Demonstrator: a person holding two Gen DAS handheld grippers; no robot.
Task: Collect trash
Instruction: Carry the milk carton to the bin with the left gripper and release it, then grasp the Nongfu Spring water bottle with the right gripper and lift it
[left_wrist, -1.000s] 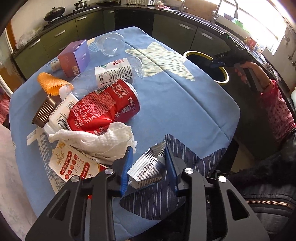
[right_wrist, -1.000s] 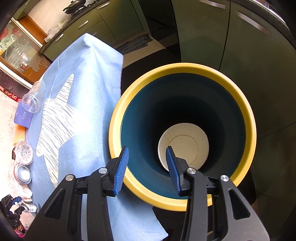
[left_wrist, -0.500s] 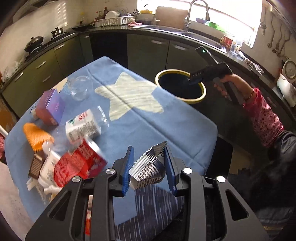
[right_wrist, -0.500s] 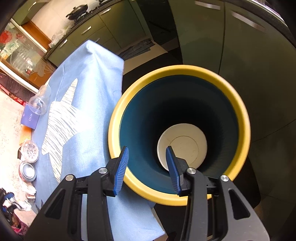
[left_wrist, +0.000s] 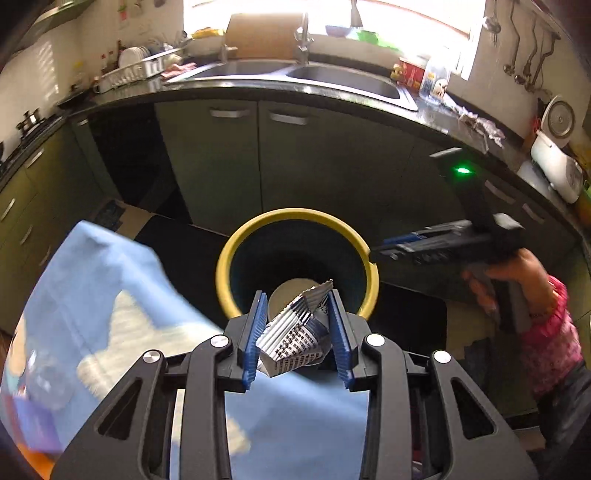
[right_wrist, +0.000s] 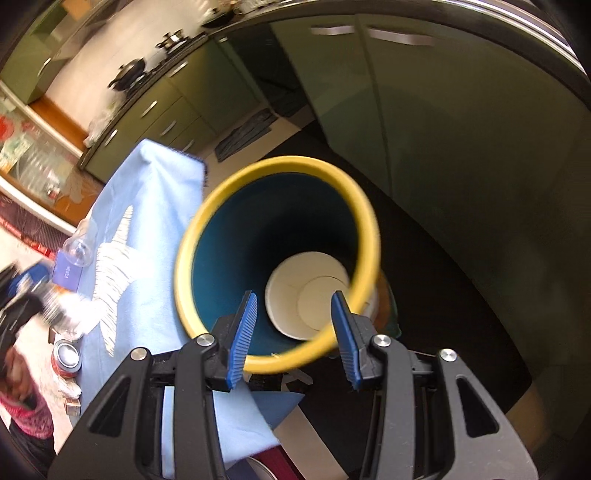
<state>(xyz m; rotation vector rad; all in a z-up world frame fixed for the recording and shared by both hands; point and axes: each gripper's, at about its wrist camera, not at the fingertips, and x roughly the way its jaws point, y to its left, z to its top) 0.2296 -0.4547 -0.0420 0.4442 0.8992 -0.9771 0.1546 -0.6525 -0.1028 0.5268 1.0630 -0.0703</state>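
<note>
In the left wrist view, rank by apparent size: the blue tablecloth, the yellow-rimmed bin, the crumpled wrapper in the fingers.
1. Blue tablecloth
2. Yellow-rimmed bin
3. Crumpled wrapper, smallest even though nearest the camera.

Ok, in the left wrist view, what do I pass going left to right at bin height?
Blue tablecloth → yellow-rimmed bin → crumpled foil wrapper held in the left tool → right tool → hand gripping it.
</note>
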